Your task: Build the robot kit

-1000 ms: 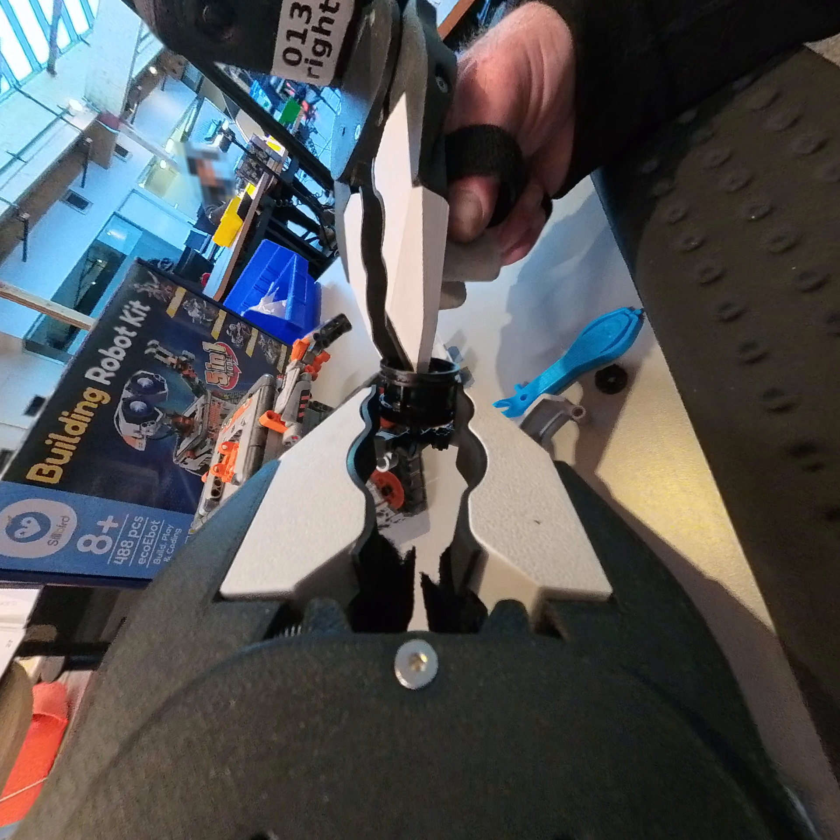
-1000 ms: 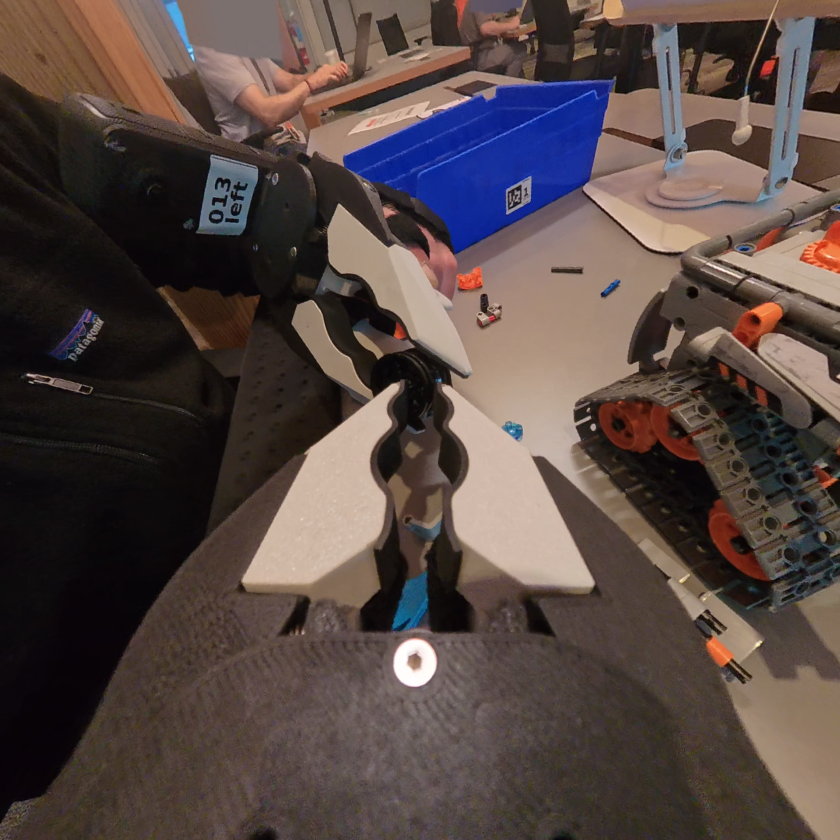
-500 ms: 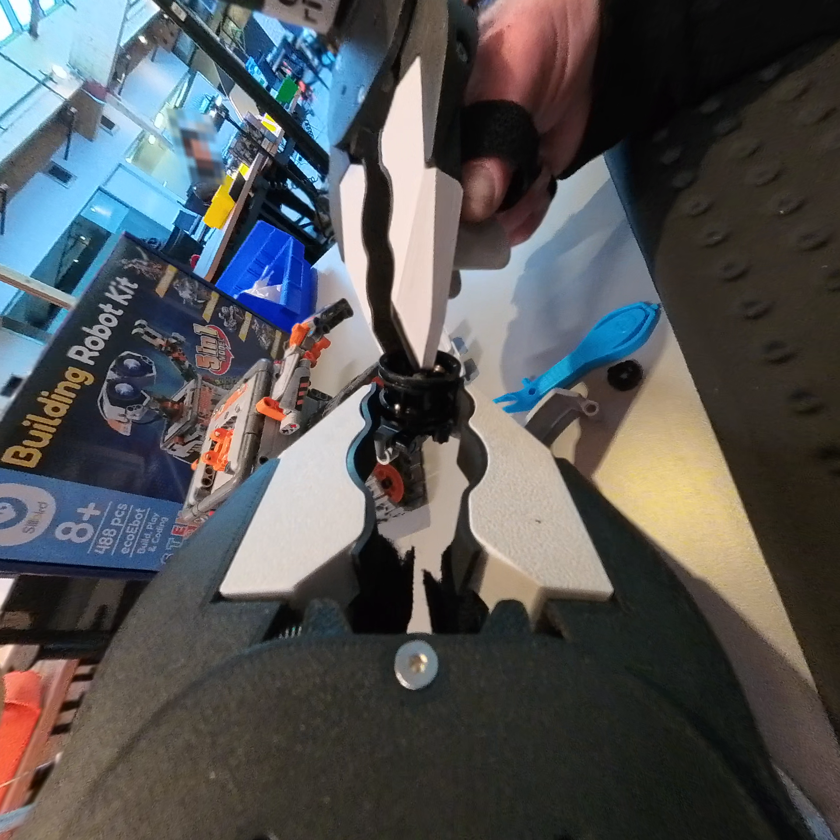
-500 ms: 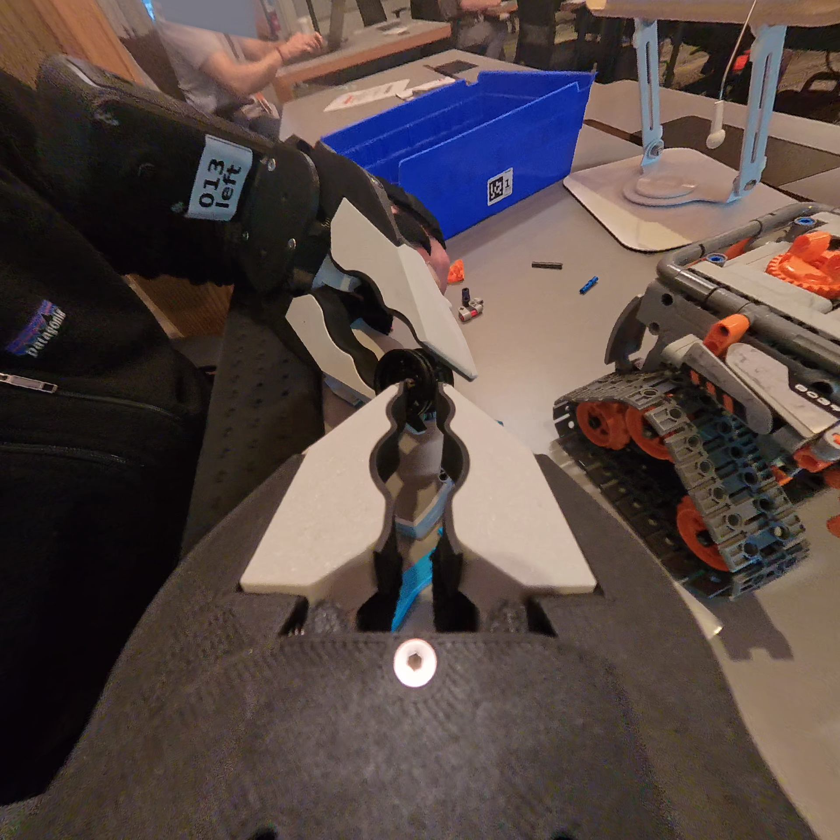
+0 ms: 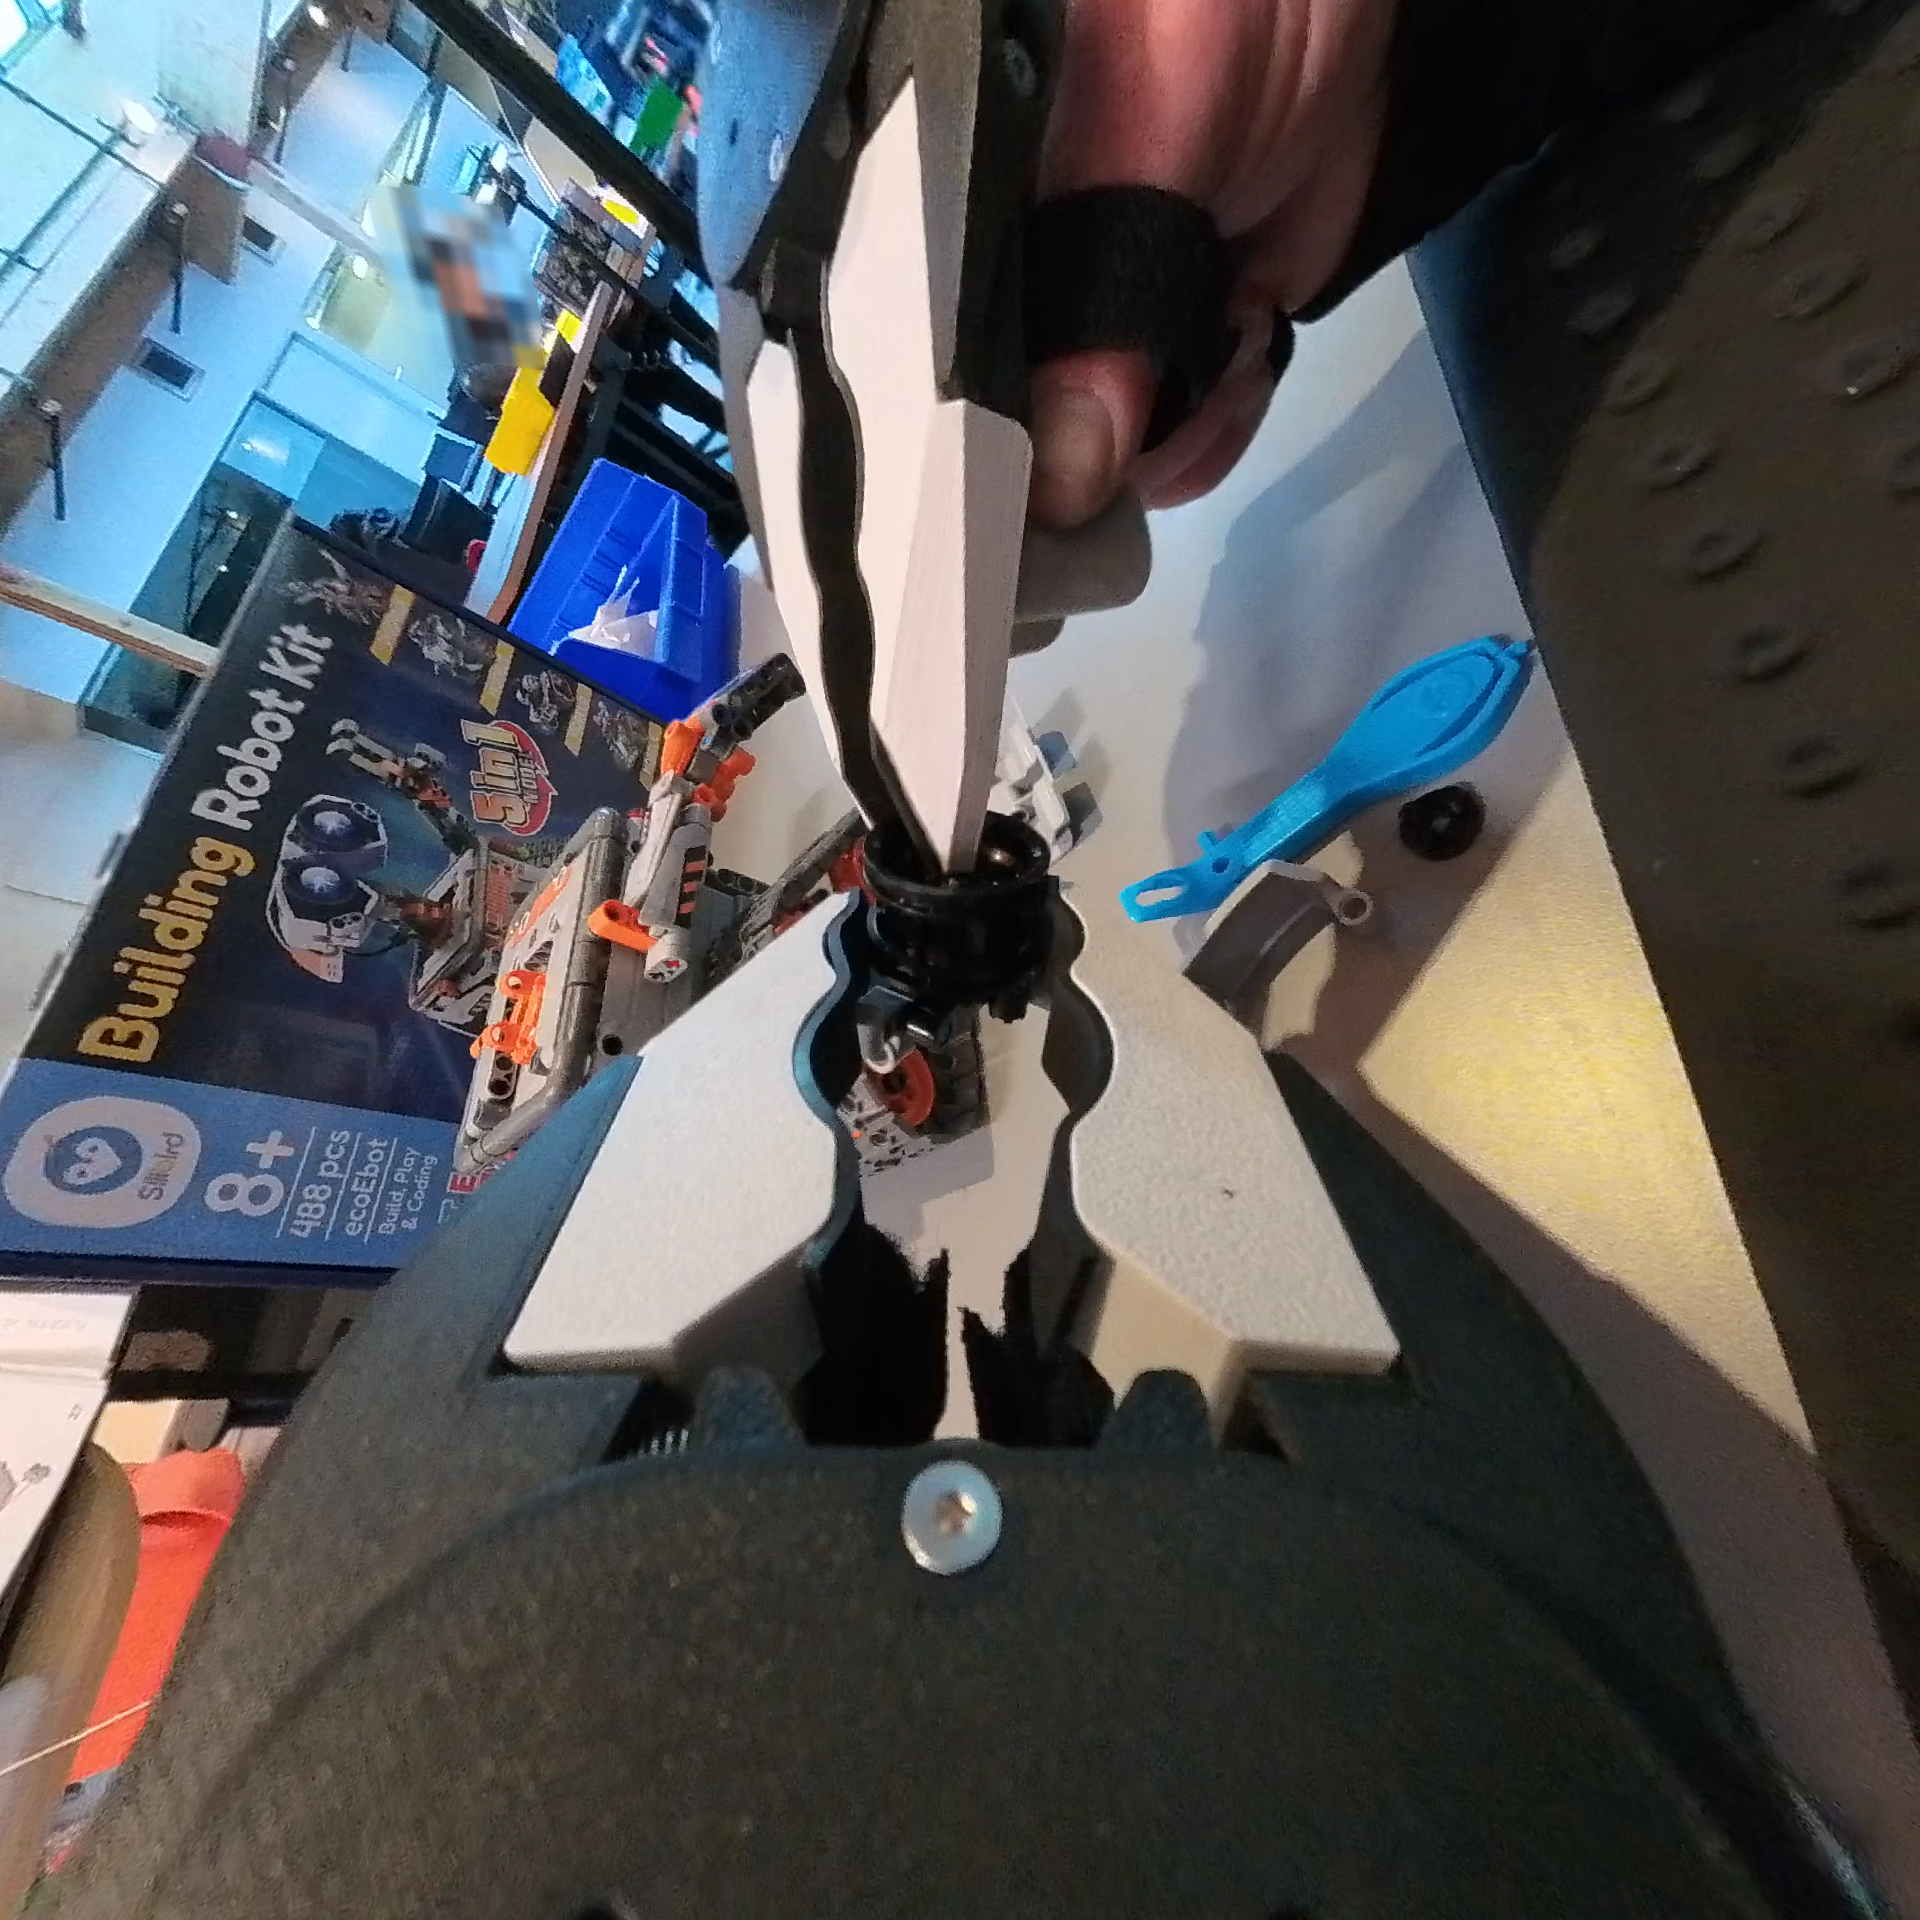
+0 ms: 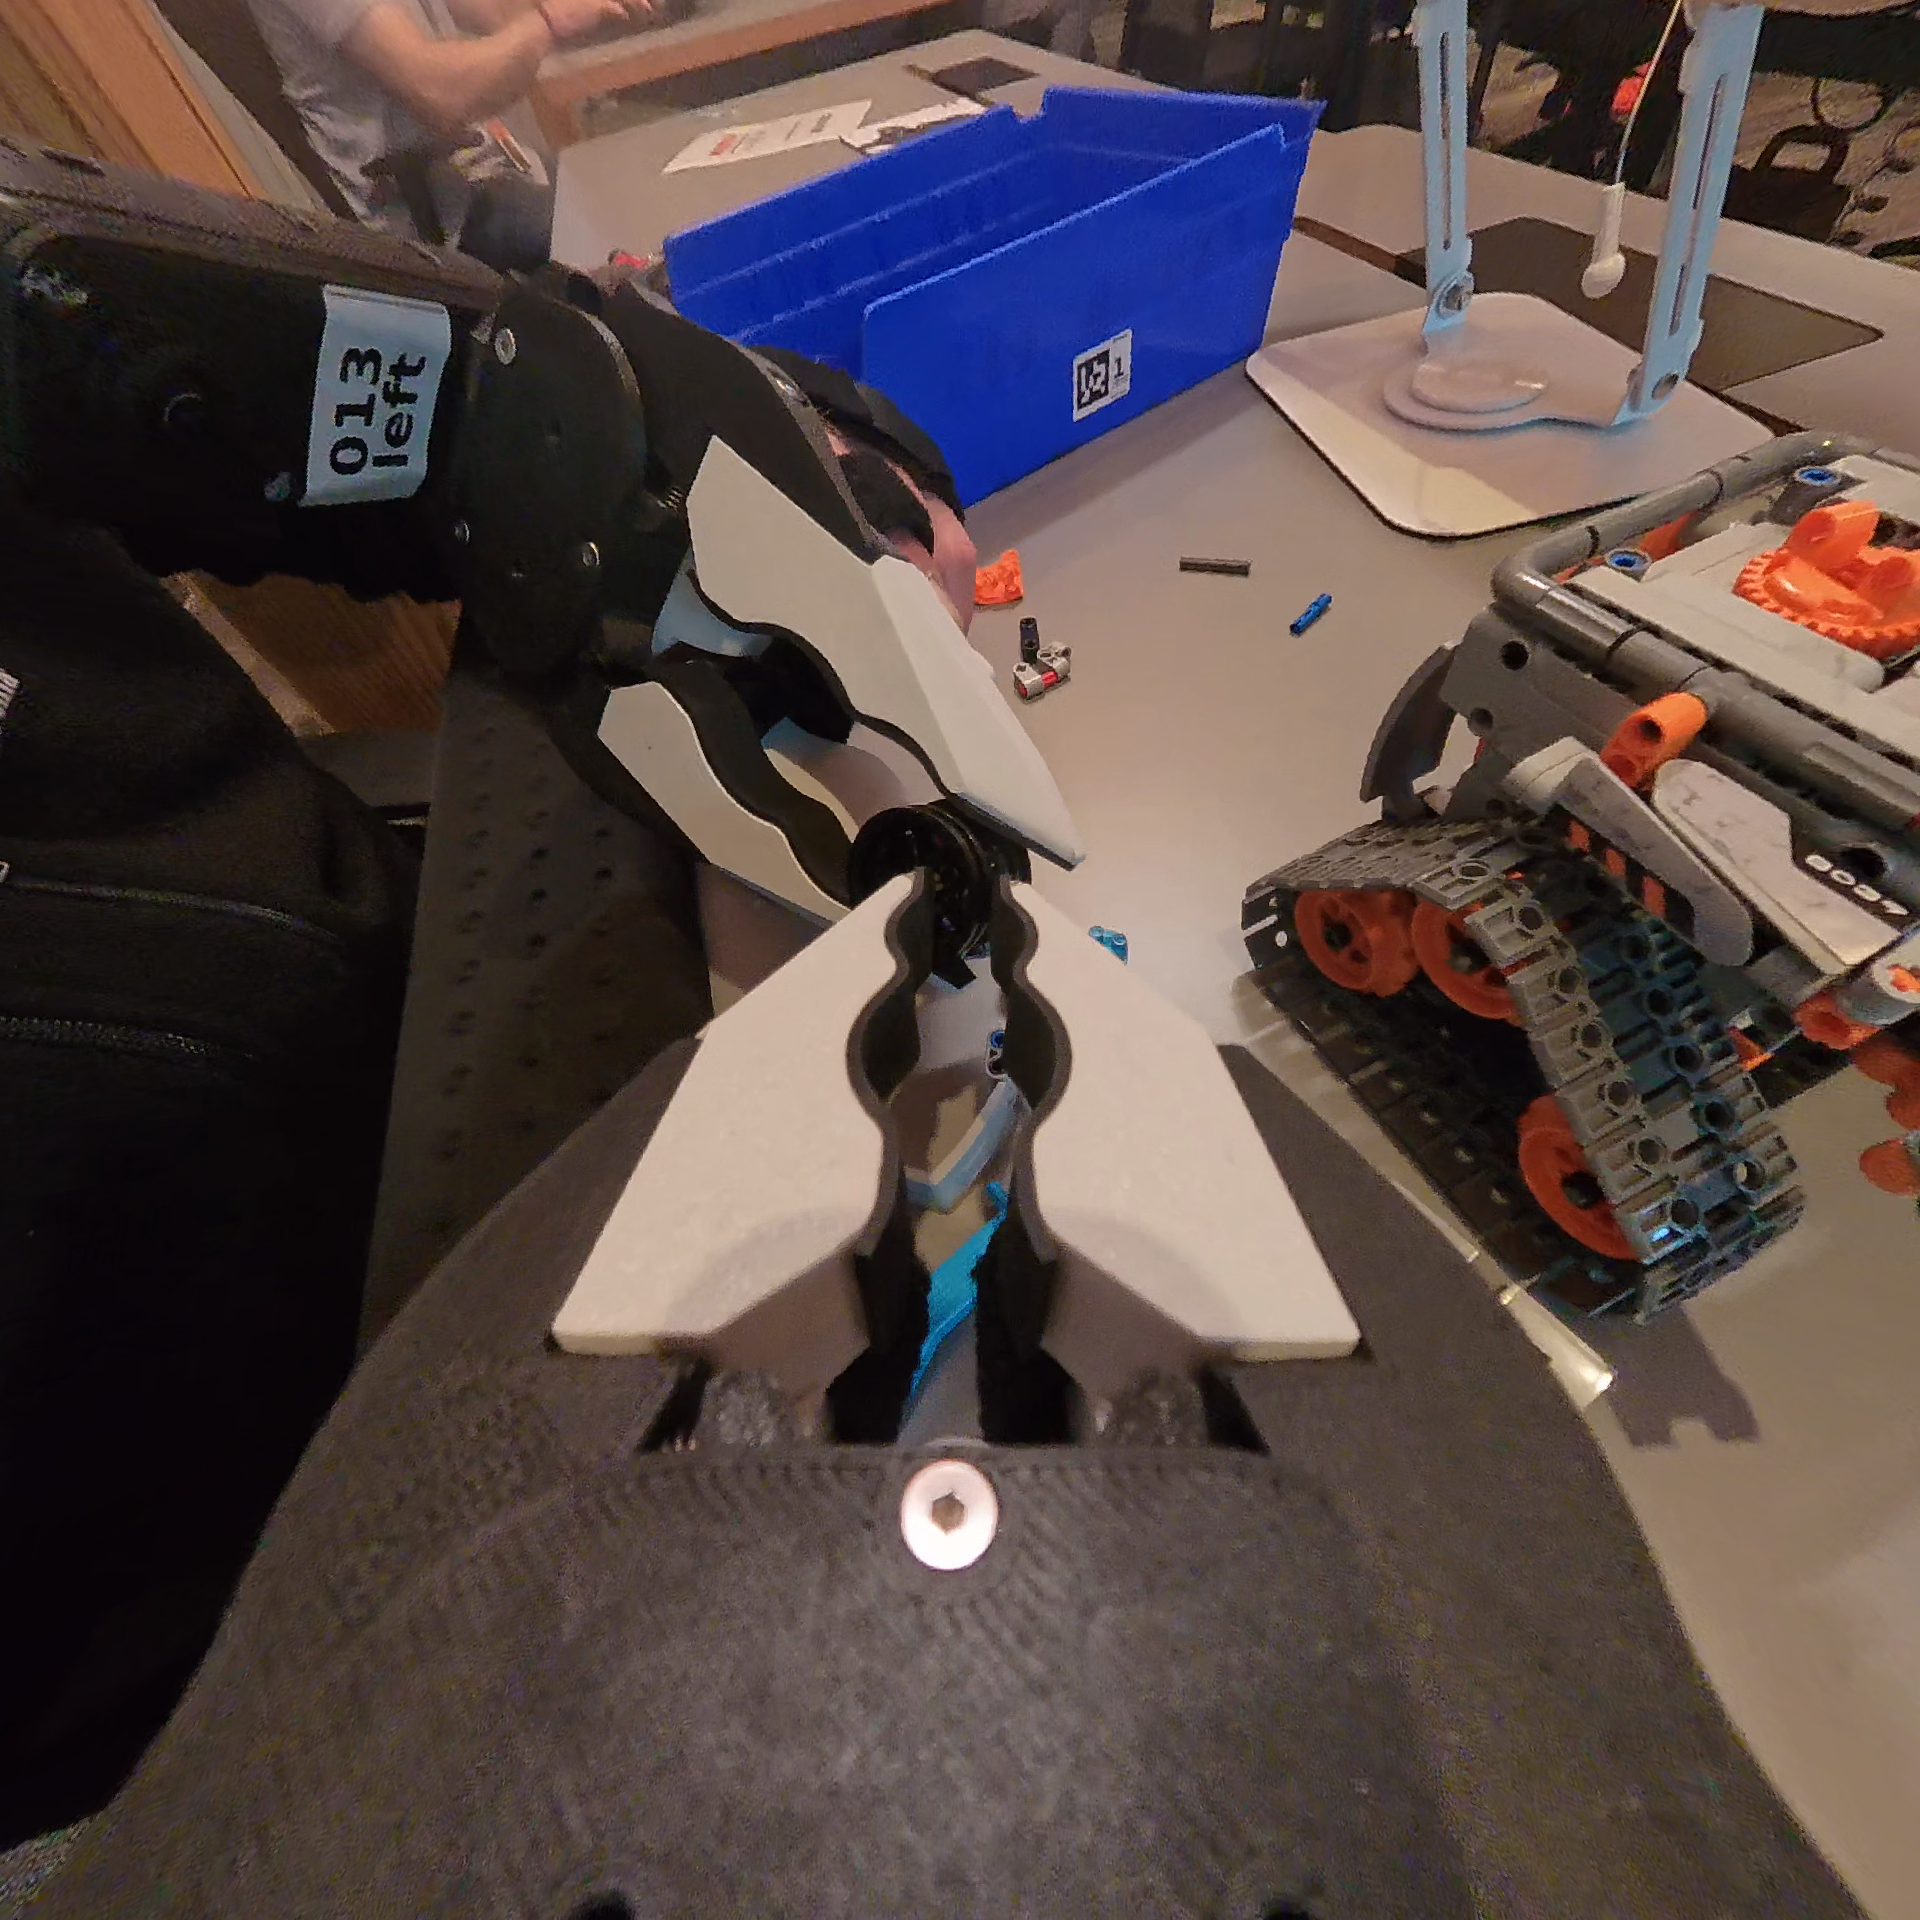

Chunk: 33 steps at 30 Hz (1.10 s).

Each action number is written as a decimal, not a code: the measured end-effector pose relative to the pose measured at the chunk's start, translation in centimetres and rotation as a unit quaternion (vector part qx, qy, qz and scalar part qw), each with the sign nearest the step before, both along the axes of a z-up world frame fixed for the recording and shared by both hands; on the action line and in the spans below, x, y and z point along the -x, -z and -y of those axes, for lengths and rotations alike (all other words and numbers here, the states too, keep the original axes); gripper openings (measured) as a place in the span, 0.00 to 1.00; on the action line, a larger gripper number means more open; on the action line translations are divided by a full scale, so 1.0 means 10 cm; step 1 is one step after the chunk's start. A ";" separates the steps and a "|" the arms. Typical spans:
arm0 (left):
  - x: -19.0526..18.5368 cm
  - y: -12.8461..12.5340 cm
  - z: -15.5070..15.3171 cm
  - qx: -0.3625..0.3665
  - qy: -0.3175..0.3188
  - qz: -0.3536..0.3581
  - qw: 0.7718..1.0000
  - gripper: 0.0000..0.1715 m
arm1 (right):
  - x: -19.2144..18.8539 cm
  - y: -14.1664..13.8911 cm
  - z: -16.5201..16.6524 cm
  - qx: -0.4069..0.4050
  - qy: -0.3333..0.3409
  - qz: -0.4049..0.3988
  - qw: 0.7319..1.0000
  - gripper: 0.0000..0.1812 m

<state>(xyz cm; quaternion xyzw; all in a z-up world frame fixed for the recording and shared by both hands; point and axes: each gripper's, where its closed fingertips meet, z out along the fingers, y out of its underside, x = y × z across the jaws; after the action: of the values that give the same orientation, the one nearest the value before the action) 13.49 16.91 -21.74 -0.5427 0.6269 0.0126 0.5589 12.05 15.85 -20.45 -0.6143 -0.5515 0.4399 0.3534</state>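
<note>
A small black wheel-shaped part (image 5: 951,899) is held in the air between both grippers. My left gripper (image 5: 956,914) is shut on its sides. My right gripper (image 5: 930,831) comes down from above, and its closed tips pinch the wheel's rim. In the right wrist view my right gripper (image 6: 956,899) is shut on the same wheel (image 6: 914,857), while the left gripper (image 6: 925,842) reaches in from the left and clamps it. A person's hand (image 5: 1122,312) holds the right gripper.
A grey and orange tracked robot model (image 6: 1558,987) stands to the right. A blue bin (image 6: 987,281), a white stand (image 6: 1507,395) and small loose parts (image 6: 1039,665) lie beyond. A blue lever tool (image 5: 1351,769), a grey curved piece (image 5: 1278,935) and a kit box (image 5: 260,883) are nearby. My left and right fingertips are right by each other. Between my left fingertips and the grey curved piece (image 5: 1278,935) there is roughly 7 centimeters.
Both grippers stay shut on the black wheel. The pair has shifted slightly together, and the right gripper now stands a little steeper over the wheel.
</note>
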 end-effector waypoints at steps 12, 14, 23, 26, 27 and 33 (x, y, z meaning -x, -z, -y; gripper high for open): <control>0.02 0.14 -0.07 0.016 -0.029 -0.025 0.999 0.15 | 0.04 0.13 -0.08 -0.047 0.026 0.054 0.997 0.03; 0.01 0.10 -0.09 0.004 -0.031 -0.018 0.999 0.15 | 0.02 0.09 -0.10 -0.055 0.030 0.044 0.997 0.03; 0.02 0.10 -0.09 0.001 -0.017 -0.028 0.999 0.17 | 0.01 0.07 -0.08 -0.061 0.037 0.045 0.996 0.04; 0.02 0.10 -0.08 -0.001 -0.016 -0.033 0.999 0.17 | 0.00 0.08 -0.08 -0.050 0.031 0.044 0.997 0.04; 0.01 0.09 -0.07 0.001 -0.014 -0.030 0.999 0.17 | 0.00 0.07 -0.07 -0.046 0.026 0.044 0.998 0.04; -0.01 0.14 -0.07 0.002 -0.010 -0.043 0.999 0.17 | -0.02 0.11 -0.05 -0.024 0.014 0.042 0.999 0.04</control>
<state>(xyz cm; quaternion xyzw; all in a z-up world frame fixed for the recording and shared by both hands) 13.55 17.58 -23.13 -0.5492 0.6446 0.0399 0.5303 12.28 16.39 -21.53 -0.6315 -0.5675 0.3949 0.3510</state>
